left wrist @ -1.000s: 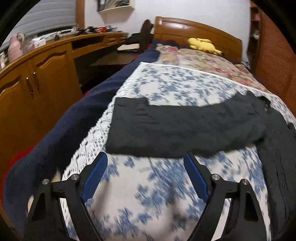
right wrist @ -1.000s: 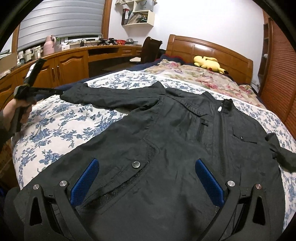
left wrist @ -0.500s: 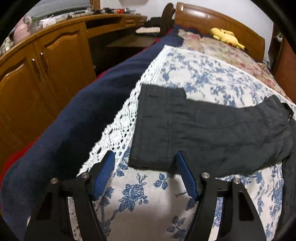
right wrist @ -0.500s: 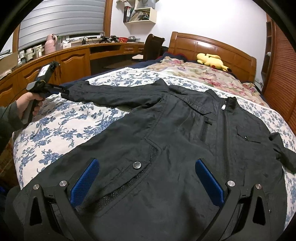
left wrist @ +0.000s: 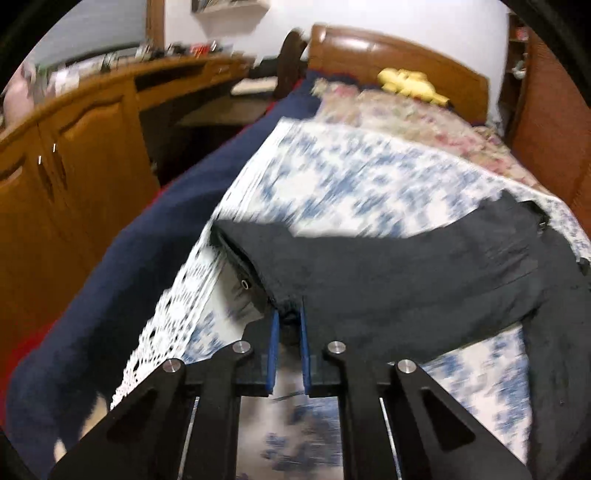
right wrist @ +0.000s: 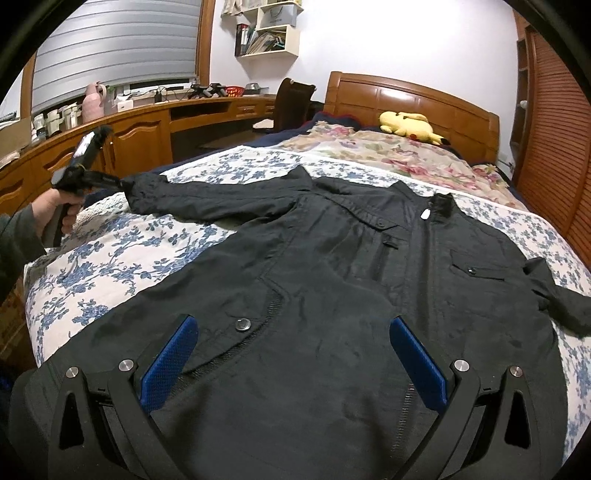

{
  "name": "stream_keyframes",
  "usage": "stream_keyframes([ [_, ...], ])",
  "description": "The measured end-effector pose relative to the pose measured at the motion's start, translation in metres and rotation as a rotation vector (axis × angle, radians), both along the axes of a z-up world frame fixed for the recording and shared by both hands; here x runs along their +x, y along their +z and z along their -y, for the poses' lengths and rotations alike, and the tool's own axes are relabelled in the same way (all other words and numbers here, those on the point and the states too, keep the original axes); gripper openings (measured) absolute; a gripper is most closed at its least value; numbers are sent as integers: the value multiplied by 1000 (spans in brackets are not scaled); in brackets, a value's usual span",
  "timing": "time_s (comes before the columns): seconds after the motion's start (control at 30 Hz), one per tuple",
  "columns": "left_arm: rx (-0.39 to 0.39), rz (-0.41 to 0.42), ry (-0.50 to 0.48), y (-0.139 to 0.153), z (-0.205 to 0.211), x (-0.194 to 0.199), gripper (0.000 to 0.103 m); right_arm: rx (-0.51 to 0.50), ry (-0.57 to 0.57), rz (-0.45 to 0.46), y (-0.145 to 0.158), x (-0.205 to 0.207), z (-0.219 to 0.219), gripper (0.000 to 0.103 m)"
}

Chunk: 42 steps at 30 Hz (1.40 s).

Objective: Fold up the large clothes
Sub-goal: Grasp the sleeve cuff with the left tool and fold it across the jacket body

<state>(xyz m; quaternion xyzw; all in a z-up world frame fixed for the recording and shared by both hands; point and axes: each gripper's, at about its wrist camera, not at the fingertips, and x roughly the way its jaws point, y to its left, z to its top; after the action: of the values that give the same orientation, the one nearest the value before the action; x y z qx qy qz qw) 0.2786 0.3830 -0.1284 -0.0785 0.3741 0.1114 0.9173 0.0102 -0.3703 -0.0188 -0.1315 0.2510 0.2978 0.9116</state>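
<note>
On the bed [right wrist: 110,266], over a white cover printed with blue flowers, a black jacket [right wrist: 332,295] lies front up and spread flat, zip closed, collar toward the wooden headboard [right wrist: 413,99]. One sleeve [right wrist: 207,199] reaches out toward the bed's edge beside the wooden cabinets [right wrist: 140,136]; the other sleeve lies bunched at the opposite side.

Left gripper [left wrist: 287,325]: jaws closing on the cuff [left wrist: 258,266] of the outstretched sleeve, blue pads nearly together with dark fabric pinched between them. The cuff is raised off the cover, its grey lining and a metal snap exposed. In the right wrist view the same gripper [right wrist: 110,181] meets the sleeve end, carried by a hand [right wrist: 55,210] in a dark sleeve. The left wrist view is blurred by motion.

Right gripper [right wrist: 295,343]: jaws spread wide, blue pads well apart, poised above the lower front of the jacket near a pocket snap [right wrist: 243,325]; the pads press on nothing.

Surroundings: a yellow plush toy [right wrist: 406,125] rests on a floral quilt [right wrist: 388,155] near the headboard; a dark blue blanket [left wrist: 110,295] hangs down the bed's side; a wall shelf [right wrist: 269,33] holds books; a dark chair [right wrist: 293,99] stands at the desk.
</note>
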Motion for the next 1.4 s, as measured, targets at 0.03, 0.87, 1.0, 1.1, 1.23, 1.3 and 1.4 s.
stream_keyframes([
  [0.03, 11, 14, -13, 9, 9, 0, 10, 4, -5, 2, 0, -2, 4, 103],
  [0.87, 100, 196, -425, 111, 309, -51, 8, 86, -130, 33, 10, -30, 115, 103],
  [1.0, 100, 185, -400, 94, 323, -65, 8, 105, -135, 12, 12, -28, 110, 103],
  [1.1, 96, 184, -392, 84, 328, -72, 8, 111, -126, -2, 14, -25, 110, 103],
  [1.23, 83, 192, -396, 82, 326, -79, 9, 107, -120, -16, 12, -22, 108, 103],
  [1.3, 52, 190, -395, 84, 323, -79, 10, 113, -108, -14, 15, -22, 106, 103],
  [1.4, 41, 197, -410, 90, 318, -85, 19, 107, -103, -13, 15, -21, 97, 103],
])
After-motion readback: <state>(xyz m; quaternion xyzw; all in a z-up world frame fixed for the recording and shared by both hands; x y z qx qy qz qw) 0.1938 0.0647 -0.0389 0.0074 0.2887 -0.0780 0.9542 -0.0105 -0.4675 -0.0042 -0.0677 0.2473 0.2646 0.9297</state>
